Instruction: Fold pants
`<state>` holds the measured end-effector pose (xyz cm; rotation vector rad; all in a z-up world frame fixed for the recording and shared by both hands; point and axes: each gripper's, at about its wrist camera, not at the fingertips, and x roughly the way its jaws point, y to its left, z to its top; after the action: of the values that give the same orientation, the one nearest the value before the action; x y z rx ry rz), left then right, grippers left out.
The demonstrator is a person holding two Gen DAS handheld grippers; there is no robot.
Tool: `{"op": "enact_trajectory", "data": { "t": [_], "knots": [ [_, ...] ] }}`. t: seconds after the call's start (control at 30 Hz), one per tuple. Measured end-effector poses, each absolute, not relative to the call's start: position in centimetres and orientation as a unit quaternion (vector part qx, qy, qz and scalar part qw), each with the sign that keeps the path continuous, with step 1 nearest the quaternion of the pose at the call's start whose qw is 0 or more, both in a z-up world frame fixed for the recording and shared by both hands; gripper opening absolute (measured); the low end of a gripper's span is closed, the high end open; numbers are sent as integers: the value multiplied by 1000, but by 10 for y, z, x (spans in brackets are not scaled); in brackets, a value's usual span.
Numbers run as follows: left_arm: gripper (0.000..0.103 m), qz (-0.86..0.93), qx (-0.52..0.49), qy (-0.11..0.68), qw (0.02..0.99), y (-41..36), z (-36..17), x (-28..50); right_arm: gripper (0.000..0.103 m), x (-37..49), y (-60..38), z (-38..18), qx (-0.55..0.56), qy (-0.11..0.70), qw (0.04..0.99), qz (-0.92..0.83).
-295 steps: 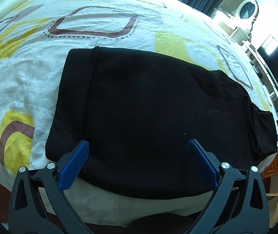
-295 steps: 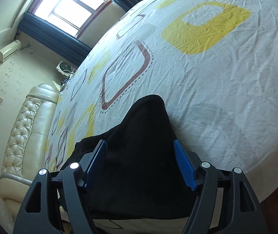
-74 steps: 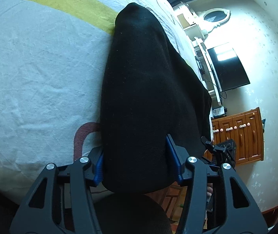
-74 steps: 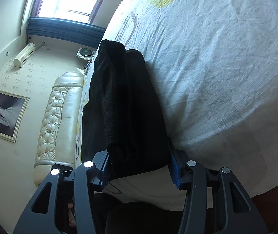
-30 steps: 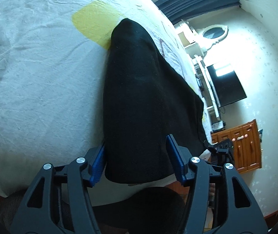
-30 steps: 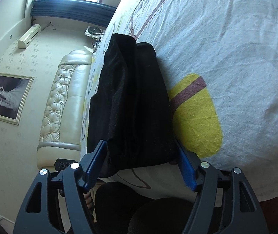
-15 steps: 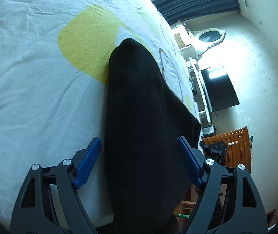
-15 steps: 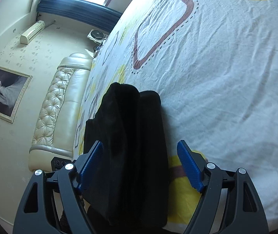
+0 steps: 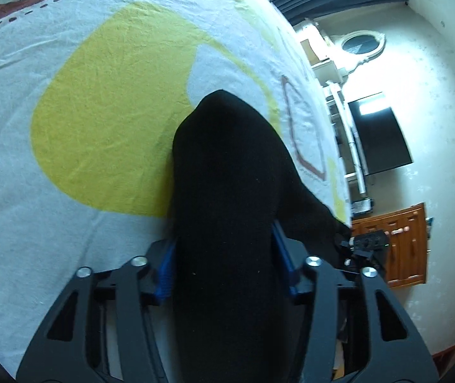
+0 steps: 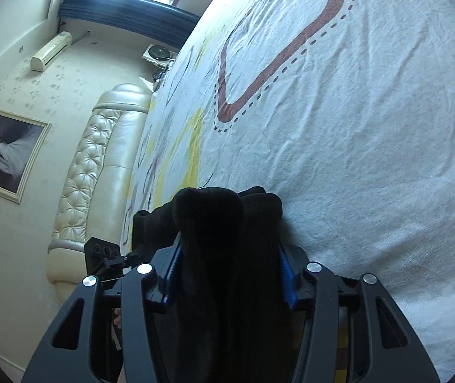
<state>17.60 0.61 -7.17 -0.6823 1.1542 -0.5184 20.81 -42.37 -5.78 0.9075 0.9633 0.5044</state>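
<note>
The black pants (image 9: 227, 166) lie as a folded, bunched bundle on the patterned bed sheet (image 9: 84, 111). In the left wrist view one end of the bundle runs back between the blue pads (image 9: 165, 271) of my left gripper (image 9: 224, 255), whose jaws are closing and press on the cloth from both sides. In the right wrist view the other end of the pants (image 10: 224, 217), in thick stacked layers, fills my right gripper (image 10: 229, 271). Its jaws are closing too, with the pads against the fabric. The cloth hides the inner faces of all pads.
The white sheet (image 10: 355, 127) with yellow and brown shapes stretches far ahead of both grippers. A cream padded headboard (image 10: 100, 159) and a framed picture (image 10: 4, 153) are to the left. A dark TV (image 9: 380, 137) and a wooden cabinet (image 9: 396, 245) stand beyond the bed's right edge.
Half a second ago both pairs of jaws stood wide around the cloth; now they have closed onto it. Both grippers have moved forward over the bed.
</note>
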Motion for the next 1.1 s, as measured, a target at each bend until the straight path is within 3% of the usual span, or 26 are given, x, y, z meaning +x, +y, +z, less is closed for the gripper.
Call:
{"op": "enact_trajectory", "data": {
  "t": [0.2,0.57,1.1],
  "knots": [
    [39,-205,-251,523,788,-4,-57,174,46,204,-421,-56,422,430,766,225],
    [37,-190,-199,510,815,-3,-36,174,46,208,-411,-53,422,414,775,225],
    [36,-172,-218,506,817,44,-34,185,46,224,-374,-55,426,419,767,235]
  ]
}}
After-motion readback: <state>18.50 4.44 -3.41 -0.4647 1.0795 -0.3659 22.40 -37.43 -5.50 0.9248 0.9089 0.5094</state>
